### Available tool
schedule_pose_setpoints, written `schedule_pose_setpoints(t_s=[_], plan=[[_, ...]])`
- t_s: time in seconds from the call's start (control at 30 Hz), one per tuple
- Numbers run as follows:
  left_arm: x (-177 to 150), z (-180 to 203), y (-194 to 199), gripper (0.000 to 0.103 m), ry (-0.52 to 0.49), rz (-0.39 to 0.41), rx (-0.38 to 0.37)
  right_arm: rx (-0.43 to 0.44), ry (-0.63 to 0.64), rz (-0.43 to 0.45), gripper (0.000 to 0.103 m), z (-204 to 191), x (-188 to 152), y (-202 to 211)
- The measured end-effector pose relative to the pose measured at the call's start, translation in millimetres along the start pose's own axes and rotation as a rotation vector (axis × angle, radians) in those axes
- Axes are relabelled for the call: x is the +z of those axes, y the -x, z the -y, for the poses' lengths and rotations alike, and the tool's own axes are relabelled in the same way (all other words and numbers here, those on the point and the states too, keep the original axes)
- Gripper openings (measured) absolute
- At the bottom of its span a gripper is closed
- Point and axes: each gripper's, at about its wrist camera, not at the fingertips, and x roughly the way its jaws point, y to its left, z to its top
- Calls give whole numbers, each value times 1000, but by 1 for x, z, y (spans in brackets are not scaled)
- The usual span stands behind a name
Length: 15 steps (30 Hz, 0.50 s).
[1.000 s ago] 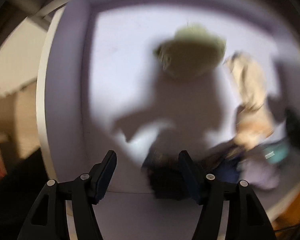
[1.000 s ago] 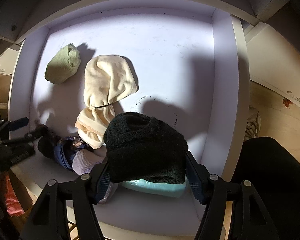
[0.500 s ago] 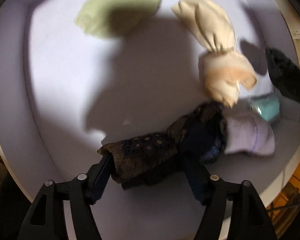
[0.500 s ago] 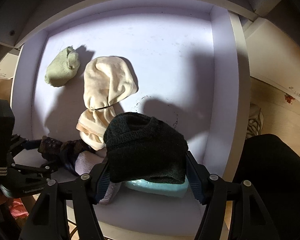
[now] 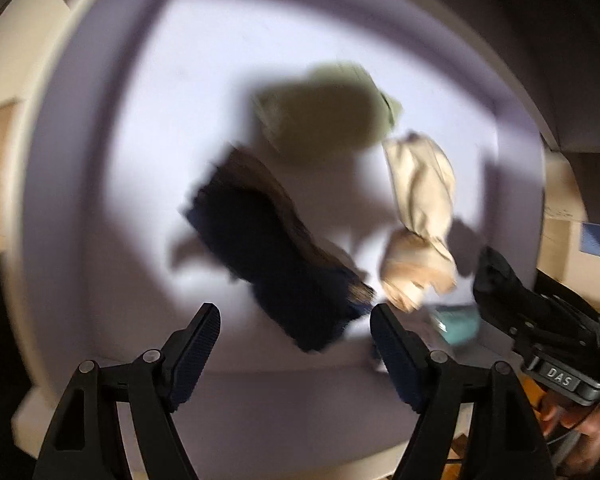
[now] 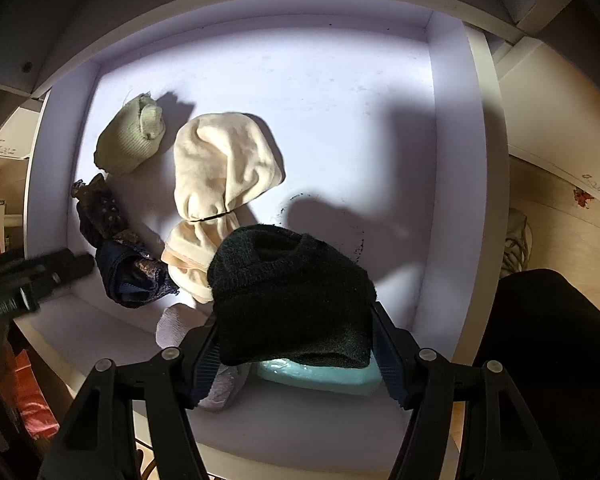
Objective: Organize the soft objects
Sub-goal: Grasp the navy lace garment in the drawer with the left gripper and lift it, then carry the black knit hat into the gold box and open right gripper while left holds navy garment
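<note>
A white drawer (image 6: 452,160) holds a green sock bundle (image 6: 130,140), a tied cream cloth bundle (image 6: 220,168), a lavender sock (image 6: 176,324) and a teal item (image 6: 320,376). My right gripper (image 6: 292,340) is shut on a black knit item (image 6: 288,292) above the teal one. A dark navy and brown patterned cloth (image 5: 276,252) lies on the drawer floor (image 5: 180,80) at the left. My left gripper (image 5: 296,320) stands open over the cloth's near end, its pads clear of the fabric. The left wrist view is blurred.
In the right wrist view a dark trouser leg (image 6: 560,360) and a pale shoe (image 6: 516,248) sit right of the drawer, over a wooden floor (image 6: 560,220). Something red-orange (image 6: 32,400) lies at the left. The drawer's back right floor (image 6: 340,80) is bare.
The left jaws have widened and let go of the dark patterned cloth, which now lies along the drawer's left side. The right gripper and its black knit item have not moved.
</note>
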Motion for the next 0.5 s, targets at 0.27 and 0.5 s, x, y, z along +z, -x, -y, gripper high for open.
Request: schedule_pose_setpoints(t_s=[0.27,0.5], plan=[[12,-8,-30,70,-4,-15,120,-5,-13,3,68,6,-3,0],[21,-26,-20,64,-58,36,314,34,-43,20,68,15,-5,12]])
